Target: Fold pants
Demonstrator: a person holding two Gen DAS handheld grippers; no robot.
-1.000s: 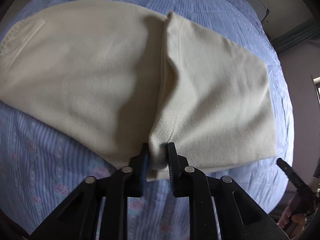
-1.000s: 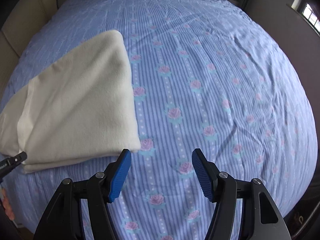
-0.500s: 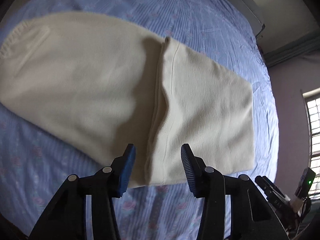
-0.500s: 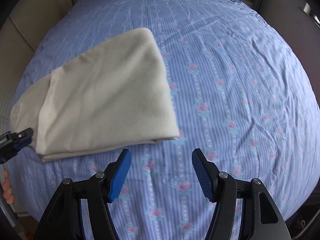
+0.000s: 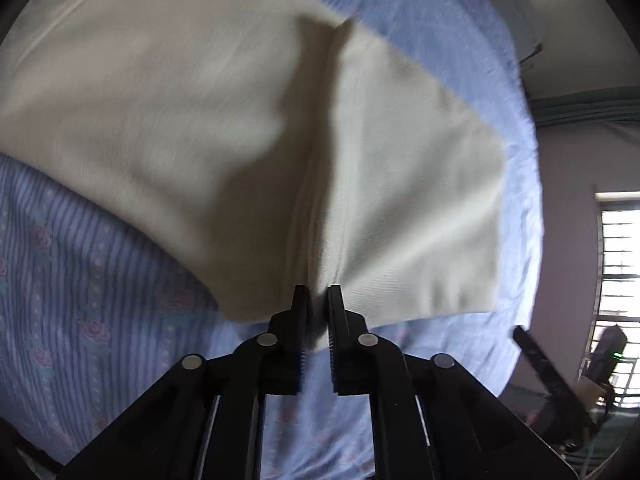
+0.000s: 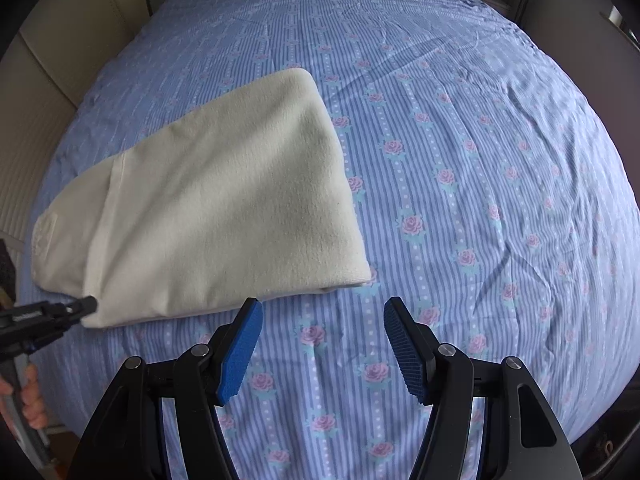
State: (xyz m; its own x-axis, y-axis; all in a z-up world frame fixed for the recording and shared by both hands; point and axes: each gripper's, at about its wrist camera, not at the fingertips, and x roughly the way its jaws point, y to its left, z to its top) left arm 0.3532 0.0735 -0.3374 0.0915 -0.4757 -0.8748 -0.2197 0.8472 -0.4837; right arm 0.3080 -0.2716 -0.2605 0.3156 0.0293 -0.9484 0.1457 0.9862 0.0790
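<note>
**Daylight from the side, blur in the left wrist view**

The left wrist view is smeared by motion blur; the cream, soft-knit folded pants [image 5: 200, 120] and the blue striped, rose-printed bedsheet [image 5: 80, 280] are rendered without sharp edges. Bright daylight is admitted through a barred window [image 5: 618, 264] at the right edge, which is blown out. A dark shadow is cast across the centre of the cloth. The right wrist view is sharp and evenly lit. Both frames are bent by fisheye distortion, with black corners.
</note>
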